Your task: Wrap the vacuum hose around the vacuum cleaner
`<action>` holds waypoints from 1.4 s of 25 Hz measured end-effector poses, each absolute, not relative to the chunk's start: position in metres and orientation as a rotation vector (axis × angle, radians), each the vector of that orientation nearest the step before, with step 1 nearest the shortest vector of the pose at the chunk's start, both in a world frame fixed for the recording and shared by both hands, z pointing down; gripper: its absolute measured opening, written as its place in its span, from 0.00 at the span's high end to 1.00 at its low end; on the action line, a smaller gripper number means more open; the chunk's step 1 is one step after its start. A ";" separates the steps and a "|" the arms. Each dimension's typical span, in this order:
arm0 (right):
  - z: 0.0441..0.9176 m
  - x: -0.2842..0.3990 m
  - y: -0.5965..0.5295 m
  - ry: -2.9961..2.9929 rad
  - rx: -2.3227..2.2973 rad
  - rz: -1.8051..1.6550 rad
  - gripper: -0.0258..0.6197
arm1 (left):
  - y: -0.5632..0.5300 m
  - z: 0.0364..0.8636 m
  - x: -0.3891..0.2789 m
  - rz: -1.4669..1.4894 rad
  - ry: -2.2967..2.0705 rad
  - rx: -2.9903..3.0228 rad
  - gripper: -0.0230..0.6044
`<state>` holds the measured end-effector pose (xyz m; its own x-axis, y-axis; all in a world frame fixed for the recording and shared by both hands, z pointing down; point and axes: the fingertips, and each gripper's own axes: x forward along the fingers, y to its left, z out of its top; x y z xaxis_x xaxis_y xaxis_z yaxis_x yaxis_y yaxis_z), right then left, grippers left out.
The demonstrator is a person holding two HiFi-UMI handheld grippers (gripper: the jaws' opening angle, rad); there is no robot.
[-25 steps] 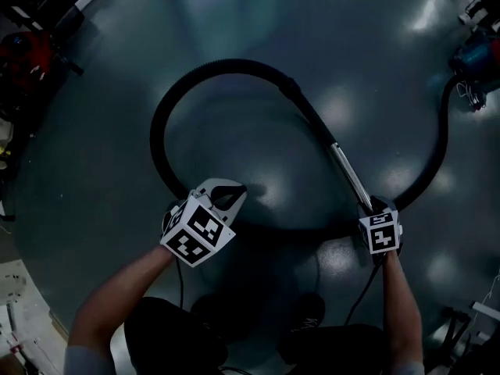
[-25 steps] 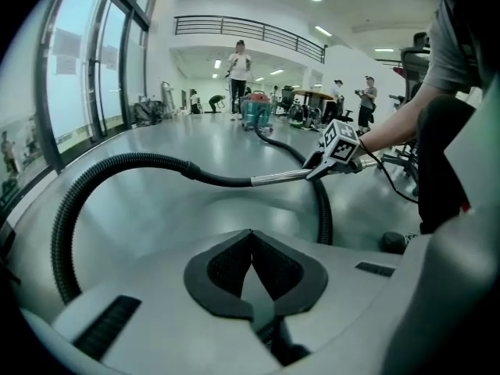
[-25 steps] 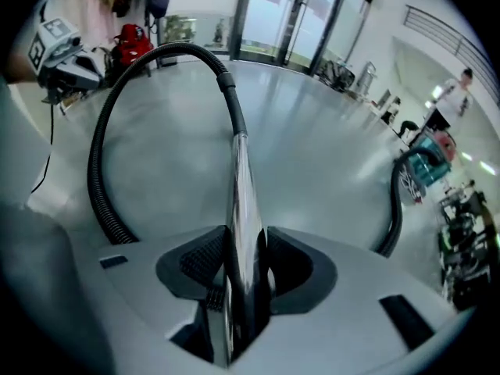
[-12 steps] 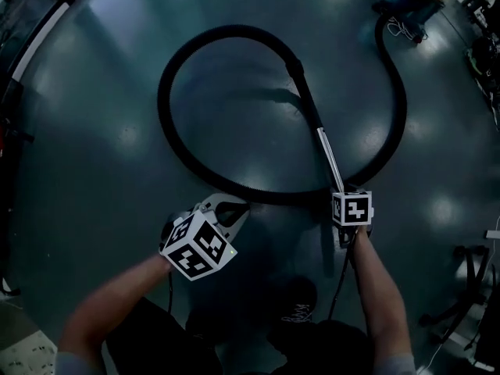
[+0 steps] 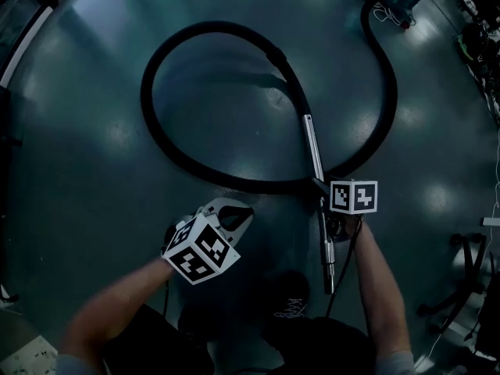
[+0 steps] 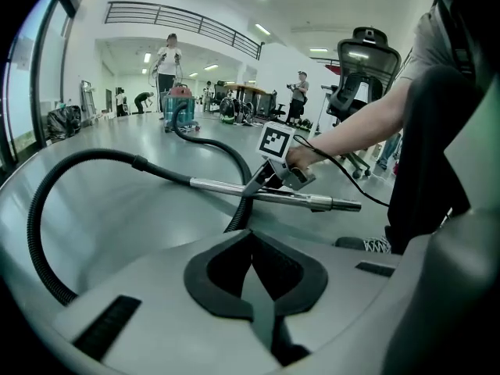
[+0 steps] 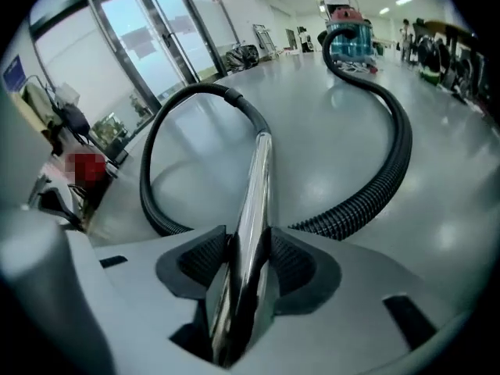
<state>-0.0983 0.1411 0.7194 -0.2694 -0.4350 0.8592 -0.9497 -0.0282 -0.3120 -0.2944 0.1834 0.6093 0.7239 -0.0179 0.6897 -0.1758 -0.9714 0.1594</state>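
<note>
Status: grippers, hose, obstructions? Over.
Right gripper clamped on wand. Left gripper shut, empty. Hose lying looped, crossing under wand. Vacuum cleaner far off.

My left gripper (image 6: 251, 262) and right gripper (image 7: 242, 281) are pale grey with black pads (image 6: 219, 270) and white cubes (image 5: 201, 248) of black square markers; hose (image 5: 145, 104) ribbed black, wand (image 5: 313, 147) mirror silver, vacuum cleaner (image 6: 180, 109) teal, red-topped, floor (image 5: 86, 194) glossy grey-green.
</note>
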 end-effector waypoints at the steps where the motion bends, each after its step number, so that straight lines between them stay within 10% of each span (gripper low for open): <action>1: 0.719 -0.102 0.143 -1.751 1.432 1.316 0.70 | 0.185 0.610 -0.292 1.082 -0.141 2.717 0.95; 35: 0.709 -0.237 0.196 -2.072 0.663 1.319 0.70 | 0.193 0.670 -0.257 1.290 -0.144 2.525 0.95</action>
